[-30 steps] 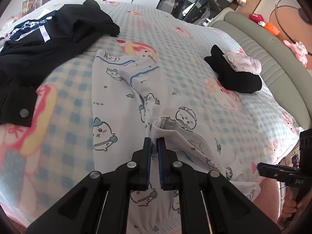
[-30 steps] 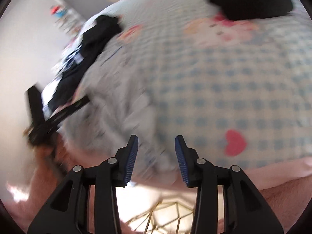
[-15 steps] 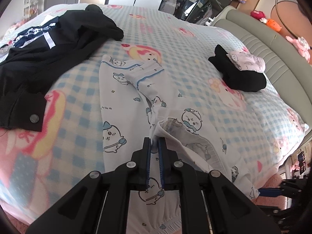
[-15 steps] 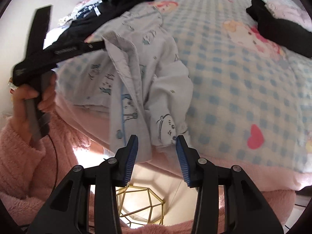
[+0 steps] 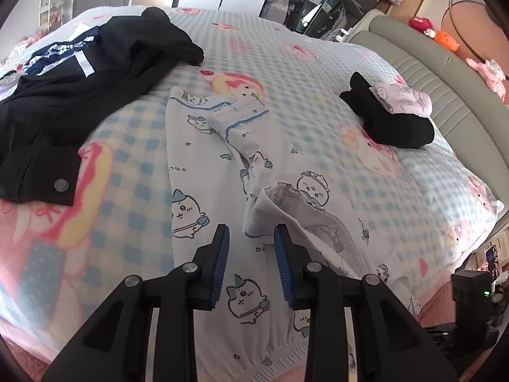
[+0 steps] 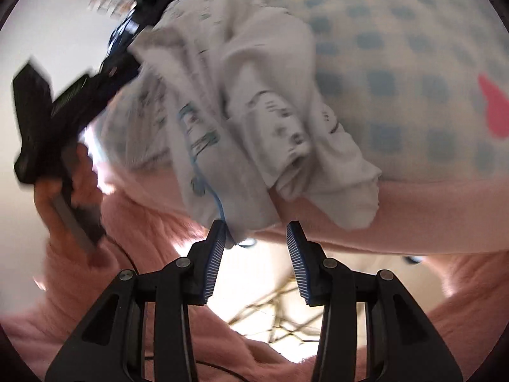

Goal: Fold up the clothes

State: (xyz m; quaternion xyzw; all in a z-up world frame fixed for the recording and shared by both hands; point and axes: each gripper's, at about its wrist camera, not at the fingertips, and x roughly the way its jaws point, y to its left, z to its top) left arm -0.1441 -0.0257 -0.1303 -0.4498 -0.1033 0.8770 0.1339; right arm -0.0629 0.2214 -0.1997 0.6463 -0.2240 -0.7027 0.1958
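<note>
1. Since the earlier frame, the left gripper (image 5: 249,248) has let go of the pyjama (image 5: 222,172); its jaws are opening, the folded corner lying loose between them.
2. Upper left: black jacket (image 5: 79,89), unfolded.
3. Centre: pyjama spread on the bed (image 5: 318,73), one flap turned in; further folds remain.
4. Right: folded pile (image 5: 391,117), apparently done.
5. Right gripper (image 6: 256,248): jaws apart, just below the pyjama's overhanging hem, clamping nothing.

A home bedroom; a bed (image 5: 318,73) with cartoon-print blanket, padded headboard (image 5: 445,73), plush toys (image 5: 445,36)
</note>
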